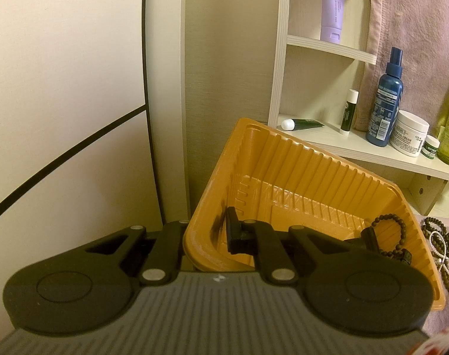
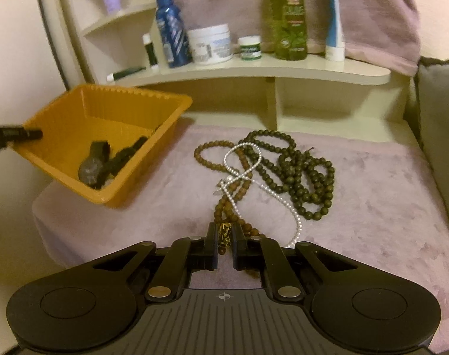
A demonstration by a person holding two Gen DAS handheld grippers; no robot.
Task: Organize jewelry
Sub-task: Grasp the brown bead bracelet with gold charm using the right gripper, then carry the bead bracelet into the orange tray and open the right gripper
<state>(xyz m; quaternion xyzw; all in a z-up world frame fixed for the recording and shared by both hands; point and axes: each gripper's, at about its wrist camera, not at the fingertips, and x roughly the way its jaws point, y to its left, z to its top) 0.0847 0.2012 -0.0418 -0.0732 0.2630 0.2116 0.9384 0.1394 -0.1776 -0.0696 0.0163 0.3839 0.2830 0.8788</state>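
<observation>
Tongs: left (image 1: 224, 230) pinching yellow tray (image 1: 298, 159) rim, right (image 2: 224, 236) squeezing brown bead string (image 2: 221, 207) on pink surface (image 2: 372, 207); next, lifting beads slowly into tray.

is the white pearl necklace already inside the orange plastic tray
No, the white pearl necklace lies on the pink plush cloth, tangled with bead strands, outside the orange plastic tray.

Blue spray bottle (image 2: 170, 26) beside white cream jar (image 2: 210, 43) — on shelf (image 2: 283, 72).
</observation>
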